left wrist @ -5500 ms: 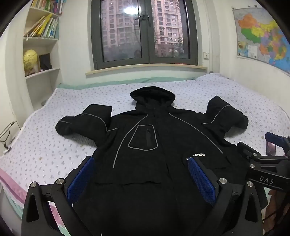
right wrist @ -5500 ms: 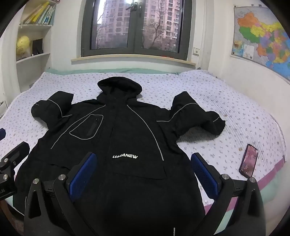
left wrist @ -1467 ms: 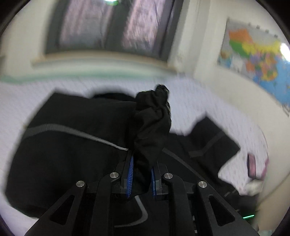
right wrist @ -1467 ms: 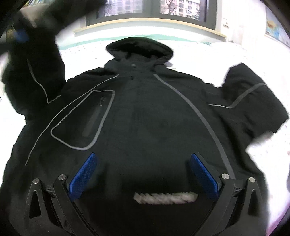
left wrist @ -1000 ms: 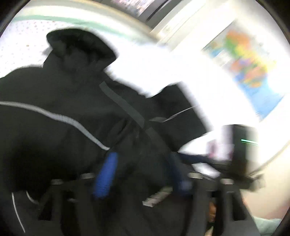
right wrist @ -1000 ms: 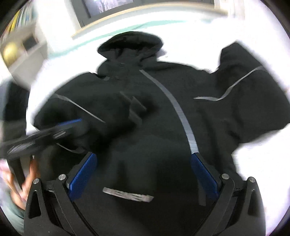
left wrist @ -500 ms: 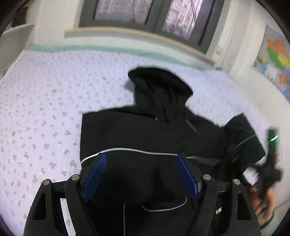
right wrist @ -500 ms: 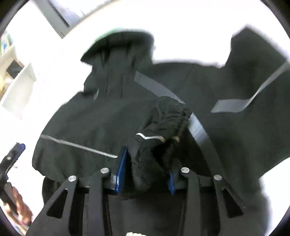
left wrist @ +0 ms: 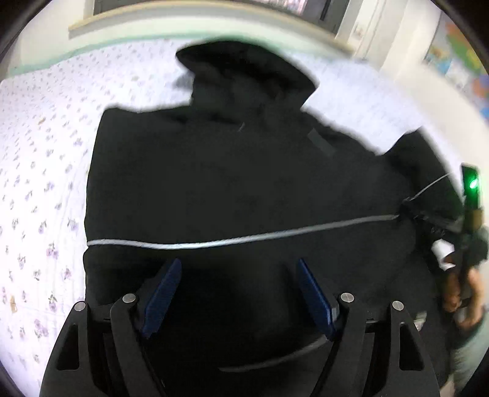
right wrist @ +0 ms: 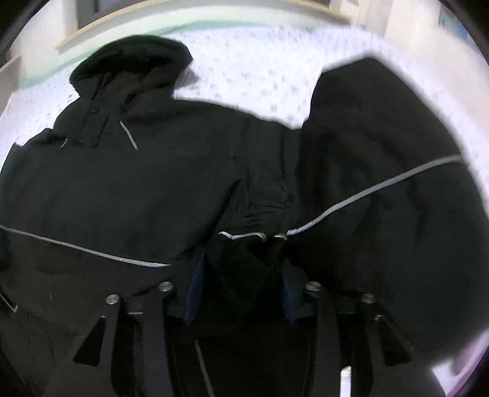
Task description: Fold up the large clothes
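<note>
Black hooded jacket [left wrist: 232,171] lies spread on the bed [left wrist: 39,171], hood [left wrist: 244,70] toward the window sill [left wrist: 195,15]. No containers in view.

One sleeve [left wrist: 214,220] is folded across the jacket's chest; its grey piping [left wrist: 232,239] runs straight across the body in the left wrist view. The other sleeve [right wrist: 388,183] is drawn in toward the jacket's middle, bunched and lifted, with a grey stripe [right wrist: 376,189] running along it down to the cuff [right wrist: 244,241].

Right gripper [right wrist: 241,293]: jaws clamped on the cuff, black fabric packed between the blue pads [right wrist: 195,290]. It shows at the jacket's right edge in the left wrist view [left wrist: 458,232], a green light on its body, a hand [left wrist: 461,293] below it.

Left gripper [left wrist: 237,293]: jaws wide apart, blue pads [left wrist: 162,293] either side of bare jacket fabric, nothing between them. It sits over the jacket's lower half, below the folded sleeve; contact with the cloth not clear.

Bed sheet is white with small purple flower print, visible left of the jacket and beyond the hood. A pale green strip [right wrist: 91,58] runs along the bed's far edge under the sill. Colourful wall map [left wrist: 458,58] right of the jacket, blurred. Both views have motion blur at the edges.
</note>
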The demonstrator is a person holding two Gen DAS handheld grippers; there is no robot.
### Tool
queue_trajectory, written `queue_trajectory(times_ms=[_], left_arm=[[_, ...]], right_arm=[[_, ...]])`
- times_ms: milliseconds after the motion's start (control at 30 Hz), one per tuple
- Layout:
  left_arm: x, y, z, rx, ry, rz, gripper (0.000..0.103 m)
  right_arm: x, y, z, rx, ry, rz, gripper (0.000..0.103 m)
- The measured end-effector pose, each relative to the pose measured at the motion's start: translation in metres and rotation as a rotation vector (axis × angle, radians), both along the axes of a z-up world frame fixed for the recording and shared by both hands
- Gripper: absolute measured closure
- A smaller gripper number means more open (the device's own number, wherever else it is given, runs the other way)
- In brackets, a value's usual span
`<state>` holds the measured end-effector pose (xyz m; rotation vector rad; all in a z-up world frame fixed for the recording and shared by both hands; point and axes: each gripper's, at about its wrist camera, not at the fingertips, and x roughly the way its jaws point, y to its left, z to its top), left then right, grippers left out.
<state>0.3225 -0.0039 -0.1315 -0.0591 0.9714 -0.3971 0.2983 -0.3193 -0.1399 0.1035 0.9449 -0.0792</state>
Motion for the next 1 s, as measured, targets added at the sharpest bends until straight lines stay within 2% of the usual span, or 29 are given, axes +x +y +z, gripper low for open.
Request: queue_trajectory(times_ms=[67,100,133,200,267,333,367,400,467,567,633,700,767,900,1000], left_arm=[[-0.005,0.004,0.019,-0.1,-0.034,-0.009,0.025],[-0.006,0.004,0.026,-0.127,-0.047,-0.006,0.024],[-0.006,0.001,0.029,-0.13,-0.05,0.0,0.025],[-0.003,-0.01,0.024,-0.093,-0.041,0.003,0.024],[0.001,-0.018,0.008,-0.041,-0.017,-0.003,0.025],[0.009,-0.024,-0.028,0.045,0.053,0.015,0.025],[0.01,-0.025,-0.036,0.062,0.053,0.013,0.025],[0.007,-0.029,-0.039,0.08,0.024,0.005,0.025],[0.004,-0.037,-0.037,0.14,0.005,0.004,0.024],[0.003,-0.037,-0.031,0.165,-0.018,0.027,0.024],[-0.006,-0.044,-0.016,0.127,-0.04,0.015,0.025],[-0.017,-0.063,0.007,0.073,-0.087,-0.035,0.025],[-0.024,-0.091,0.026,0.07,-0.13,-0.079,0.025],[-0.022,-0.172,0.054,0.023,-0.166,-0.207,0.025],[-0.018,-0.239,0.058,0.026,-0.222,-0.285,0.025]], right_arm=[[-0.021,-0.002,0.033,0.041,-0.109,0.013,0.04],[-0.031,-0.001,0.049,0.063,-0.166,0.029,0.023],[-0.041,0.007,0.065,0.076,-0.22,0.056,0.014],[-0.038,0.033,0.073,0.065,-0.204,0.139,0.015],[-0.035,0.051,0.063,0.038,-0.174,0.183,0.024],[-0.025,0.071,0.031,-0.046,-0.104,0.217,0.026],[-0.017,0.077,0.005,-0.068,-0.028,0.219,0.026],[-0.015,0.075,-0.019,-0.049,0.036,0.219,0.026],[-0.018,0.066,-0.029,0.0,0.009,0.209,0.026],[-0.03,0.058,-0.011,0.044,0.001,0.21,0.026],[-0.052,0.051,0.013,0.078,-0.043,0.253,0.026],[-0.077,0.035,0.04,0.153,-0.11,0.284,0.026],[-0.101,0.01,0.072,0.191,-0.199,0.28,0.026],[-0.125,-0.059,0.116,0.196,-0.312,0.161,0.026],[-0.132,-0.126,0.127,0.199,-0.333,0.032,0.026]])
